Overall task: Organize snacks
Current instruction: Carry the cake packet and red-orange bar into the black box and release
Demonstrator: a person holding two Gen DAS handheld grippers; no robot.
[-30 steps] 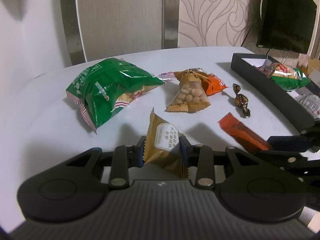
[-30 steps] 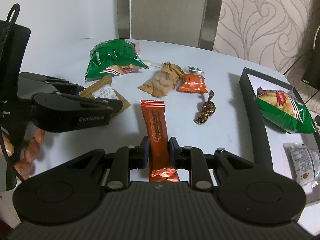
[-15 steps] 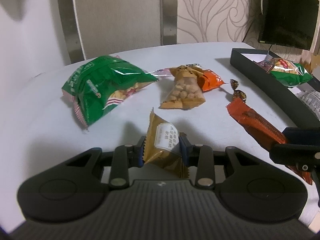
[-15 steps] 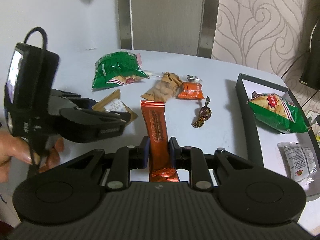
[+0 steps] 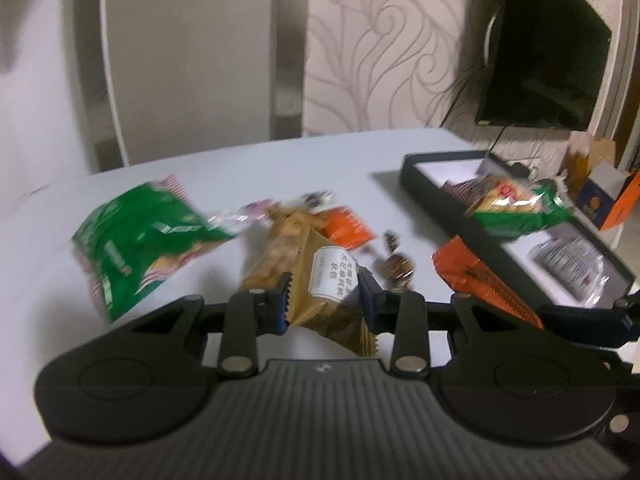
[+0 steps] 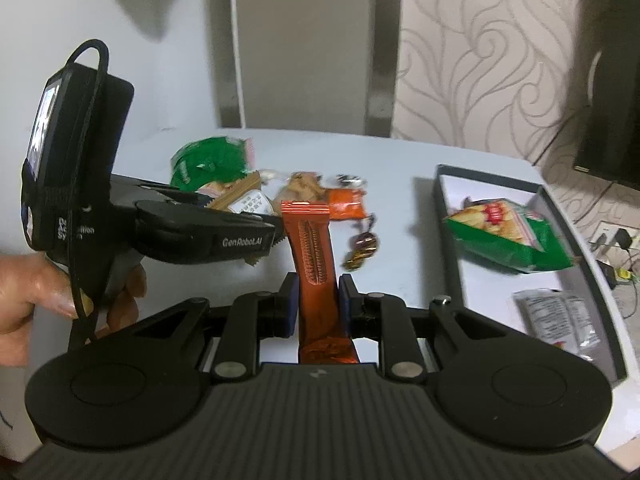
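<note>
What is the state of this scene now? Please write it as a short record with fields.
left gripper: shut on tan snack packet, lifted off the table
right gripper: shut on orange bar, lifted
black tray: holds green chip bag and white packet
left on white table: large green bag, clear nut bag, small orange packet, wrapped candies
image quality: left wrist view blurred

Black ribbed gripper [image 6: 318, 298], blue pads, silver screws, "GenRobot.AI" lettering.
</note>
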